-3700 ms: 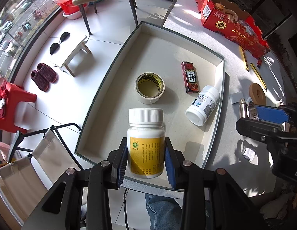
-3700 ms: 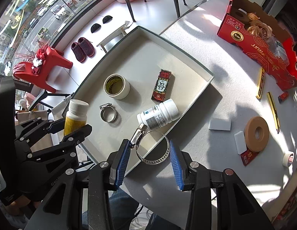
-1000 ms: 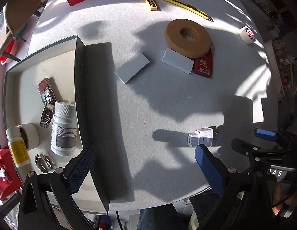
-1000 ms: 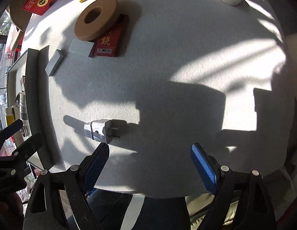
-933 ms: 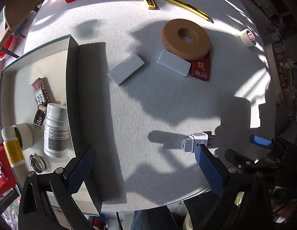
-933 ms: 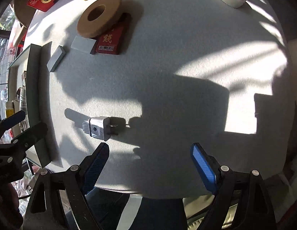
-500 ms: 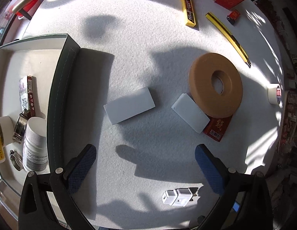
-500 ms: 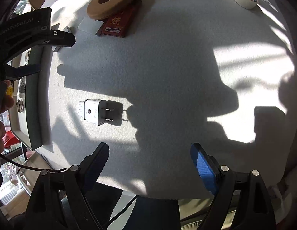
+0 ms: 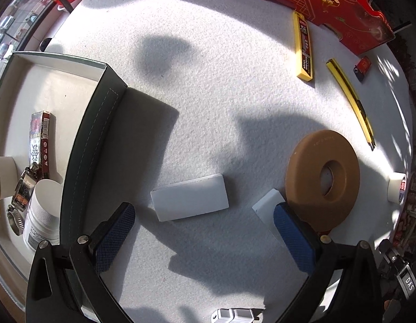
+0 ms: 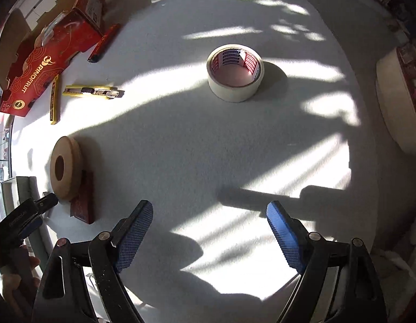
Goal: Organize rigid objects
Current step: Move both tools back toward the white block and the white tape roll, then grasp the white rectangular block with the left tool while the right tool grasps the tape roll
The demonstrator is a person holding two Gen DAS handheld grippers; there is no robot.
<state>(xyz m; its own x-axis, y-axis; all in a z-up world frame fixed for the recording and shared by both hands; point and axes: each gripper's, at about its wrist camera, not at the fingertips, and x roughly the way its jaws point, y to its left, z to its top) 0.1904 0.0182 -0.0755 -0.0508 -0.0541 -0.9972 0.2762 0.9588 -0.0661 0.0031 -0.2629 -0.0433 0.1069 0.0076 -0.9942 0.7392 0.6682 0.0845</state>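
**Both grippers empty over the table, next picks ahead**

At far left we see the tray [image 9: 81, 134] already holding a white bottle [image 9: 42, 215], hose clamps [image 9: 22, 188] and a red pack [image 9: 39, 134], so sorting looks partly done. Our left gripper [image 9: 205, 231] points down with its jaws wide apart and nothing between them; the white block [image 9: 190, 200] lies just ahead of it, probably the next pick. A second white block [image 9: 267, 206] sits partly behind the right-hand finger, touching the brown disc [image 9: 323, 177], which crowds a grasp there. A white plug [image 9: 233, 316] lies at the bottom edge. Further right, our right gripper [image 10: 209, 231] also stands open and empty over bare table, with the tape roll [image 10: 236, 72] well ahead and unobstructed. The yellow knife [image 10: 91, 91] and red box [image 10: 46, 59] stay off to its left.
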